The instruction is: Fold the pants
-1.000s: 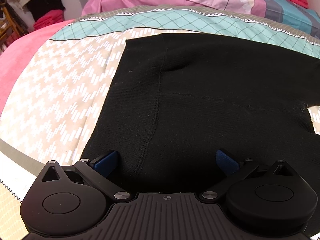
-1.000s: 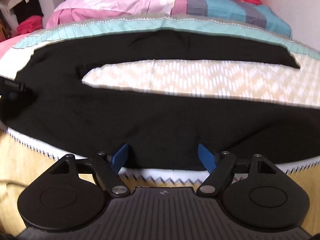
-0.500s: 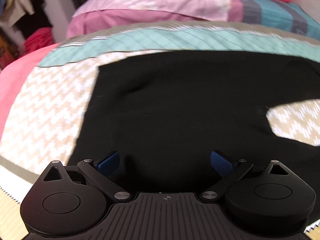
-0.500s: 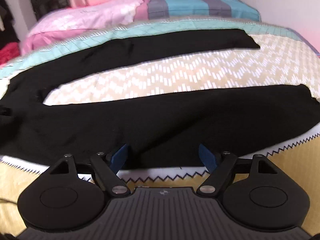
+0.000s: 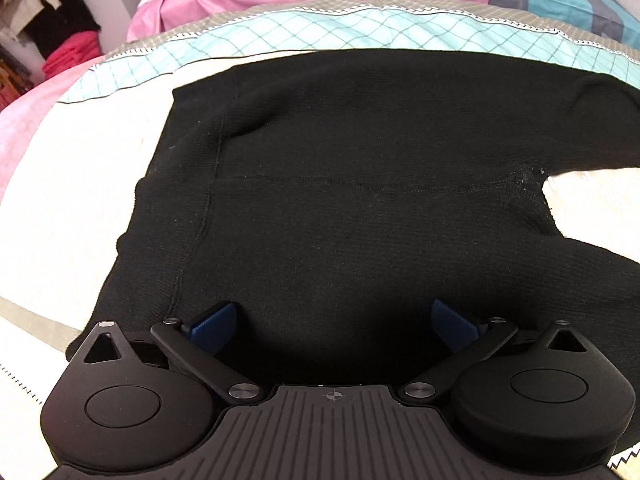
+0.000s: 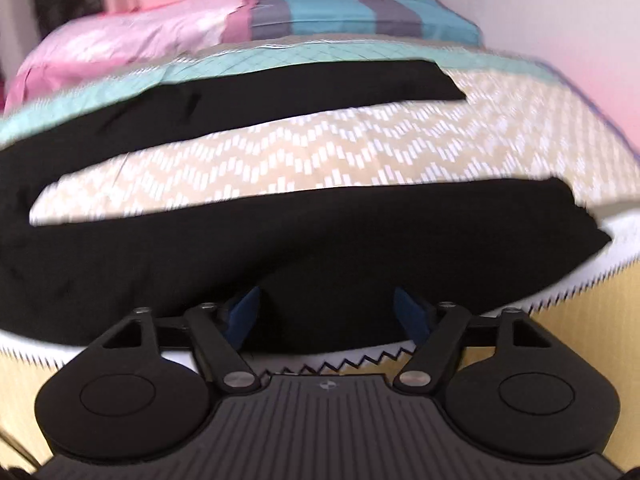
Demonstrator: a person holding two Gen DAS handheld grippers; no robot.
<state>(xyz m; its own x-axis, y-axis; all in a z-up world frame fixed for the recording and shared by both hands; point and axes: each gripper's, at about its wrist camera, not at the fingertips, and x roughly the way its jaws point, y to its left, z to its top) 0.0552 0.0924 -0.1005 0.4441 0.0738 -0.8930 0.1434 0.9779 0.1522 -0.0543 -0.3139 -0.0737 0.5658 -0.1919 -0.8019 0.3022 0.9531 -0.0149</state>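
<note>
1. Lying flat on the patterned bedspread, the black knit pants run crosswise to both grippers: waistband toward the left, two legs stretching away to the right.
2. The left gripper hovers at the near edge of the waist and seat, jaws spread, nothing between them.
3. The right gripper sits over the near leg, jaws spread too, nothing pinched; whether the pads touch cloth is unclear.
4. The far leg lies parallel beyond a strip of bedspread, so the likely first fold carries near leg onto far.
</note>
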